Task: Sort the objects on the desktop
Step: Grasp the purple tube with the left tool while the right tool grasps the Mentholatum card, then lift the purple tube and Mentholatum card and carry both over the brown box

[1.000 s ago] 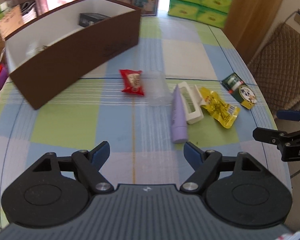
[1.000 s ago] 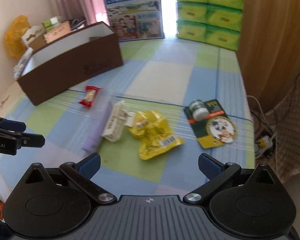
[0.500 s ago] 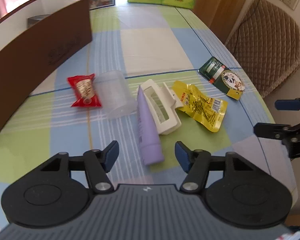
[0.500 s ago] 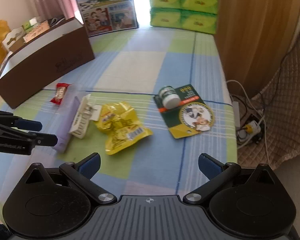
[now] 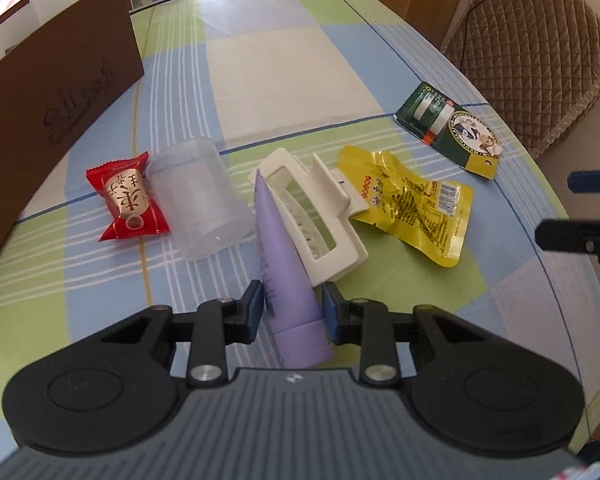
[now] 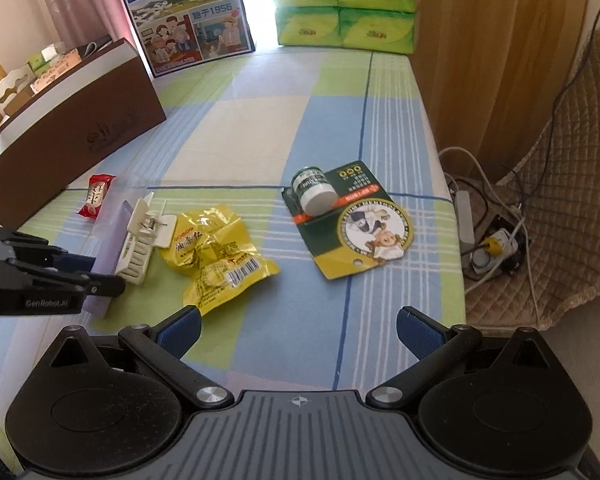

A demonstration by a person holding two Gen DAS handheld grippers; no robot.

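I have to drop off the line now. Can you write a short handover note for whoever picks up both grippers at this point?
Left gripper: jaws closing on the purple tube, cap end between the pads, tube not yet lifted off the tablecloth.
Right gripper: open, empty, above bare cloth near the yellow snack bag.
On the table, unsorted: red candy, clear cup on its side, white hair clip against the tube, green carded bottle.
Brown box stands at the far left.
Left: finish the tube grasp, then sort everything.
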